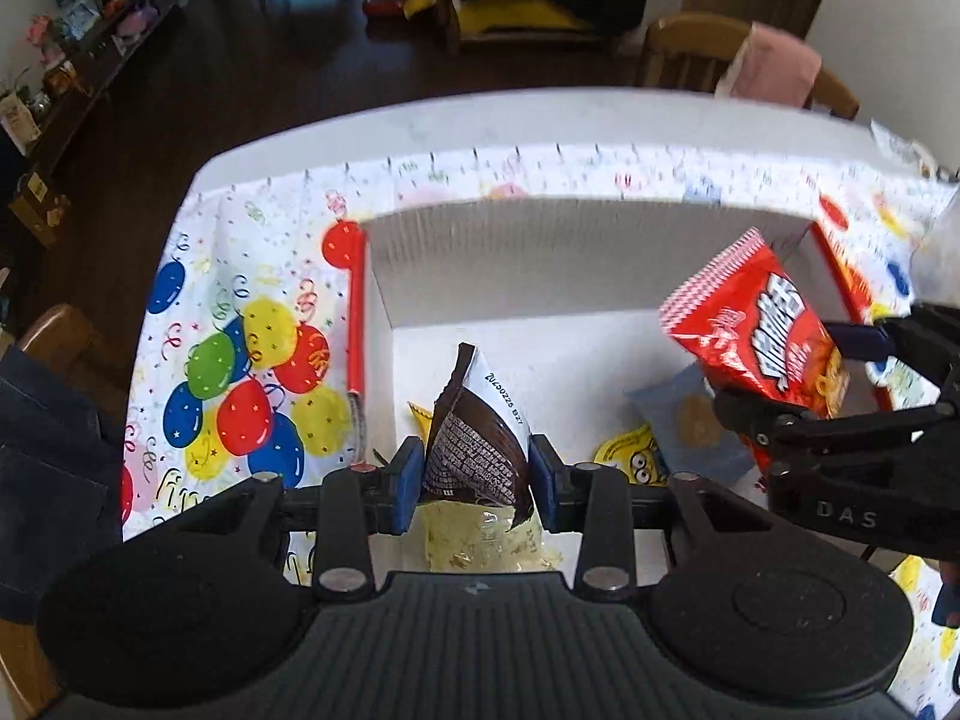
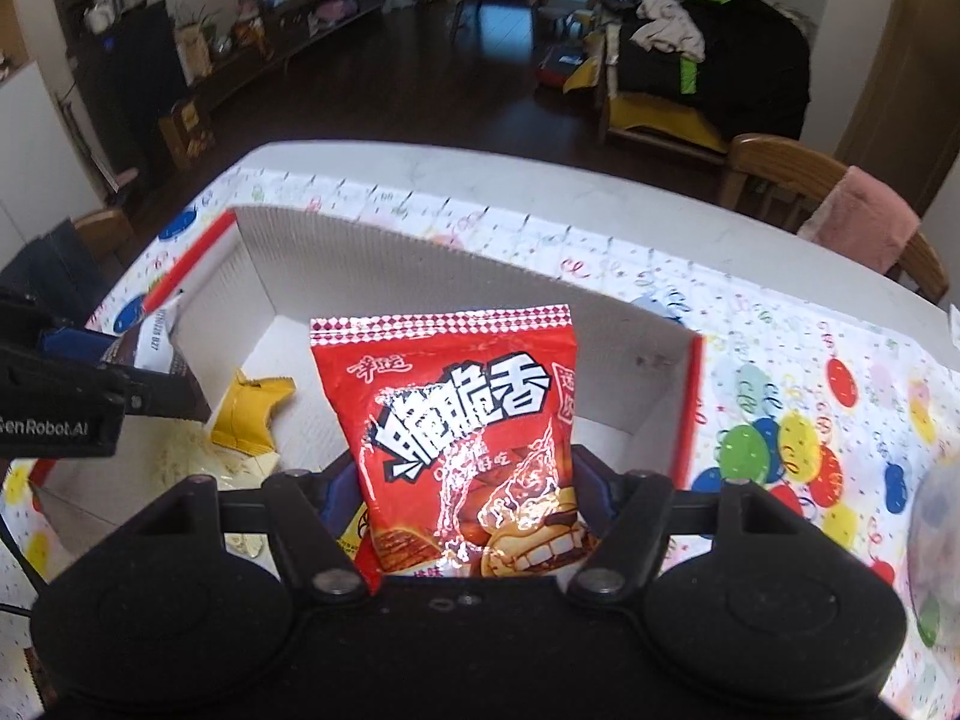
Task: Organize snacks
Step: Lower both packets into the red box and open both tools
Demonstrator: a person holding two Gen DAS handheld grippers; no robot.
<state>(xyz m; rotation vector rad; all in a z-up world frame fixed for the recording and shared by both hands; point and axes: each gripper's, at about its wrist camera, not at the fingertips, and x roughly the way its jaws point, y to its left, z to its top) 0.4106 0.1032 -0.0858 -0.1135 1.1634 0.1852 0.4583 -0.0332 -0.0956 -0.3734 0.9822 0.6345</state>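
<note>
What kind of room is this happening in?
Most likely a home living and dining room: a table under a balloon-print cloth, wooden chairs, and a cluttered TV shelf across a dark floor.

Red snack bag [image 2: 465, 444]: large white characters "脆脆香". Brown packet [image 1: 477, 438]: printed code "20250225 B27". Right gripper [image 1: 798, 384] body: "DAS". Left gripper [image 2: 120, 372] body: "GenRobot.AI".
</note>
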